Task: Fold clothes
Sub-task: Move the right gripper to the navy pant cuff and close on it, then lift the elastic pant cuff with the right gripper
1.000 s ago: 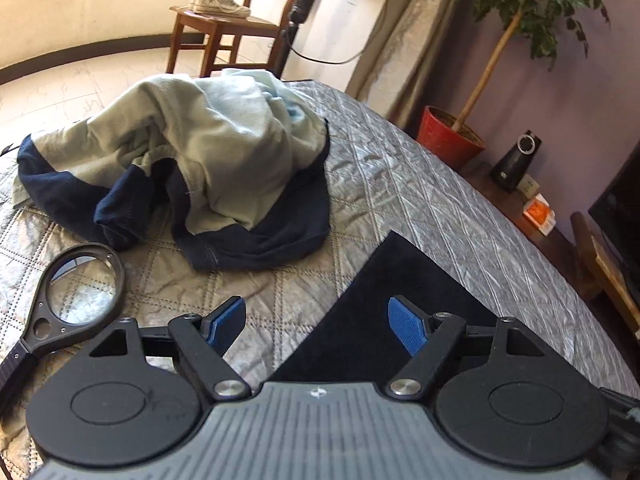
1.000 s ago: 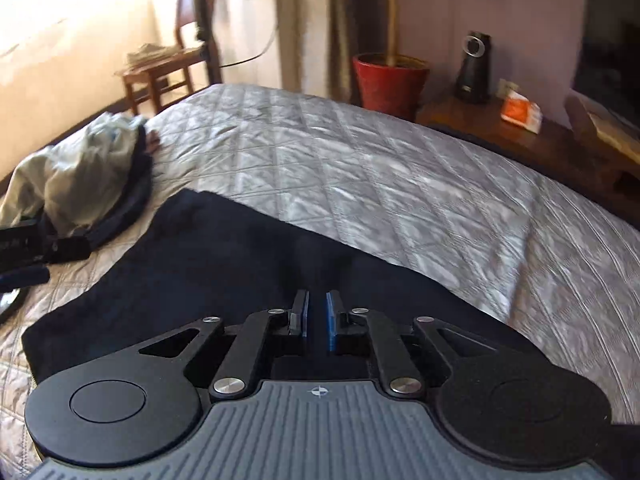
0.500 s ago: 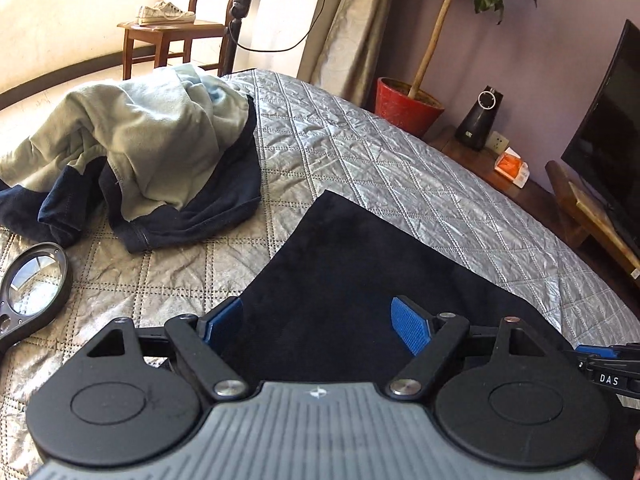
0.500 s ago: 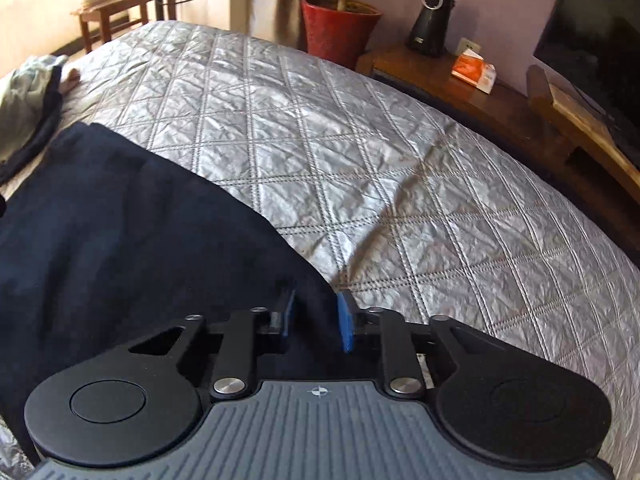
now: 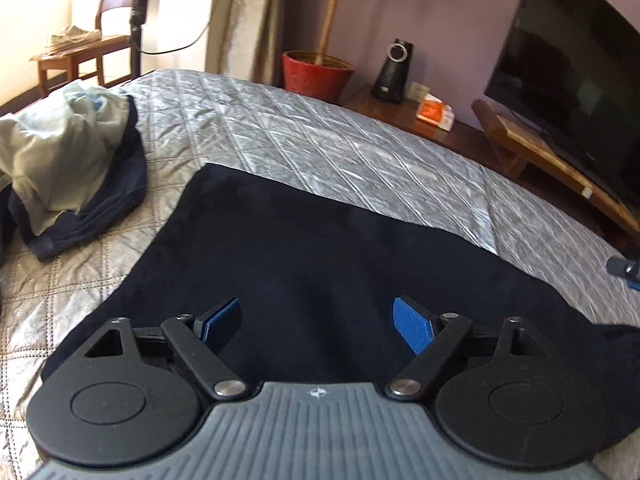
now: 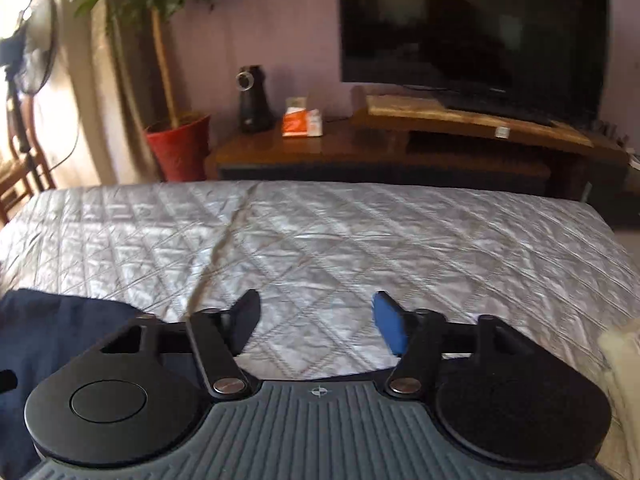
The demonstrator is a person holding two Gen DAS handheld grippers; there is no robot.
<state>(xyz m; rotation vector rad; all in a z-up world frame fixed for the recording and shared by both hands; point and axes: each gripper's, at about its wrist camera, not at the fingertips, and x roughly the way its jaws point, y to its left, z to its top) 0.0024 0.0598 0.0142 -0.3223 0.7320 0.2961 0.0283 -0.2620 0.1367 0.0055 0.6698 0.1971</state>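
A dark navy garment (image 5: 328,252) lies flat on the silver quilted bed (image 5: 320,140). My left gripper (image 5: 318,322) is open and empty, just above the garment's near part. My right gripper (image 6: 316,324) is open and empty over bare quilt (image 6: 320,248), with the garment's edge (image 6: 48,320) at its lower left. A crumpled pile of pale green and navy clothes (image 5: 68,160) sits at the bed's far left. Part of the right gripper (image 5: 626,268) shows at the right edge of the left wrist view.
Beyond the bed's far edge stand a red plant pot (image 5: 316,76), a black speaker (image 6: 252,100), an orange box (image 6: 300,122), a wooden TV bench (image 6: 460,136) and a TV (image 6: 472,32). A chair (image 5: 76,52) and fan stand (image 5: 140,16) are far left. Cream fabric (image 6: 622,360) lies at the right.
My right gripper opened, let go of the navy garment and swung right, off it and over bare quilt. My left gripper, still open, moved right over the garment; the magnifying glass left view.
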